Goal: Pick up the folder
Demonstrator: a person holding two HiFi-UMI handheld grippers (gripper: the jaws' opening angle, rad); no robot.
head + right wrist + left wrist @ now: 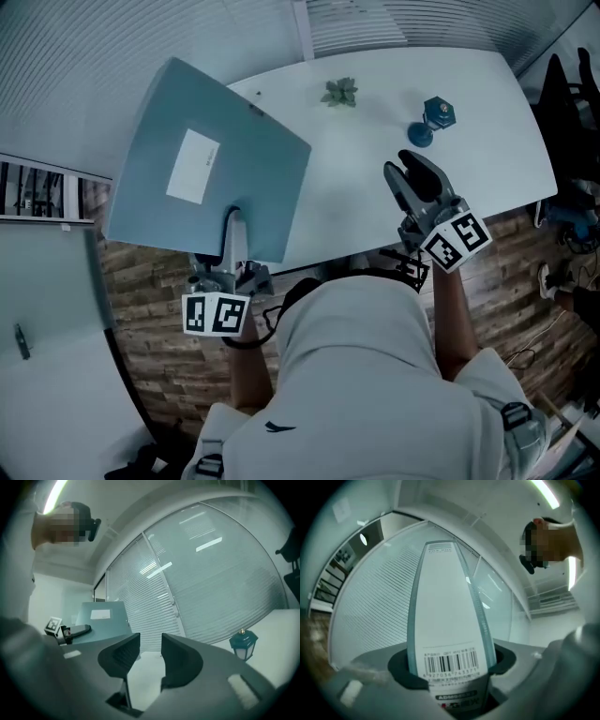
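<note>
The folder (216,159) is a thick grey-blue box file with a white label on its face. It hangs tilted in the air over the left end of the white table (375,197). My left gripper (232,220) is shut on its near edge. In the left gripper view the barcoded spine (445,611) stands upright between the jaws, which sit wide apart on either side of it. My right gripper (410,169) hovers over the table's front right, open, with nothing between its jaws (150,641). From the right gripper view the folder (101,620) shows at the left.
A small potted plant (339,92) and a dark blue lantern ornament (439,112) (242,644) stand toward the table's far side. Slatted blinds and glass panels close off the back. A dark chair (562,112) stands at the right, on wood flooring.
</note>
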